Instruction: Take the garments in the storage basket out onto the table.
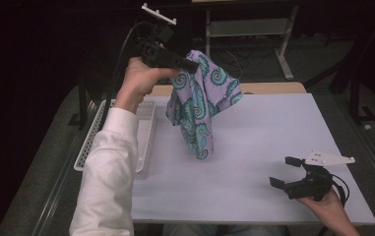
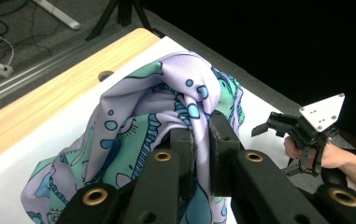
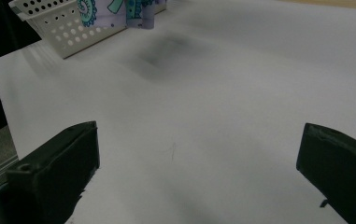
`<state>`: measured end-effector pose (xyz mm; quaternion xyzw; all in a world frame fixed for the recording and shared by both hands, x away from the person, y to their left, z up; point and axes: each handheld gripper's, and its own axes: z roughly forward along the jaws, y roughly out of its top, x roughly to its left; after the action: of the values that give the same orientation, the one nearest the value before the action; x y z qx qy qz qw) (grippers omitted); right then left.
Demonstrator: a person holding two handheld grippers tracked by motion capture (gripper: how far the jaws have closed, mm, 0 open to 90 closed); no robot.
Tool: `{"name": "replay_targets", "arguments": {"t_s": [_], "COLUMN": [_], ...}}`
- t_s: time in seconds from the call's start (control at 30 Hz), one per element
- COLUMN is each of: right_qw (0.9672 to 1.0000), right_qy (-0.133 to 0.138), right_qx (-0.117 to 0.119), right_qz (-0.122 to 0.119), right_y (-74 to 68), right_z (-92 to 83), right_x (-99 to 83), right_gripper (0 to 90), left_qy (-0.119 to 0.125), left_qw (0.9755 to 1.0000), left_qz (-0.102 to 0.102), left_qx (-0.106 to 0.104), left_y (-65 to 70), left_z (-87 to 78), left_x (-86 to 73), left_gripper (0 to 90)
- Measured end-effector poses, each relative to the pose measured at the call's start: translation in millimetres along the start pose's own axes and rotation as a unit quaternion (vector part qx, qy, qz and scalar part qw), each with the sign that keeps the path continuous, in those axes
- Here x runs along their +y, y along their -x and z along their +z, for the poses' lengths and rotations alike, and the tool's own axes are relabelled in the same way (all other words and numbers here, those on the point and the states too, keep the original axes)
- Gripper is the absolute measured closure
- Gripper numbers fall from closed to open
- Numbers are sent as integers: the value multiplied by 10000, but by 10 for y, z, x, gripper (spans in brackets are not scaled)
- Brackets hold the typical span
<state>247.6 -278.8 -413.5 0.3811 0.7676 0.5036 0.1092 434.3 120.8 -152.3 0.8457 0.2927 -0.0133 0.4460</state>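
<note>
From above, the left gripper (image 1: 187, 65) pinches the seahorse cloth (image 1: 201, 105) aloft over the table (image 1: 254, 147) beside the basket (image 1: 145, 128); its own view confirms the pinch; the right gripper (image 3: 199, 172), jaws spread, likely catches a hanging corner next

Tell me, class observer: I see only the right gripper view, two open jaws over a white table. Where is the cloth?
Observer: The cloth hangs in the air over the table, lifted by the left gripper.
Operator: Is that gripper really gripping it?
Observer: Yes. In the left gripper view its jaws are shut on a bunched fold of the cloth.
Operator: And my own gripper?
Observer: The right gripper sits open and low near the table's right front corner, apart from the cloth.
</note>
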Motion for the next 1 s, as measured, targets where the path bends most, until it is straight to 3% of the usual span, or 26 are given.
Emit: {"name": "replay_targets", "arguments": {"t_s": [0.33, 0.7, 1.0], "right_qw": [10000, 10000, 10000], "right_qy": [5, -8, -8], "right_qx": [7, 10, 19], "right_qz": [1, 4, 2], "right_y": [0, 4, 6], "right_z": [-5, -1, -3], "right_x": [-1, -2, -2], "right_gripper": [0, 0, 0], "left_qy": [41, -43, -18], "left_qw": [9997, 9985, 9977], "left_qz": [-157, -392, -472], "left_qx": [-189, -370, -480], "left_y": [-80, -240, -262], "left_z": [192, 512, 748], "left_x": [-117, -312, -418], "left_gripper": [823, 822, 817]}}
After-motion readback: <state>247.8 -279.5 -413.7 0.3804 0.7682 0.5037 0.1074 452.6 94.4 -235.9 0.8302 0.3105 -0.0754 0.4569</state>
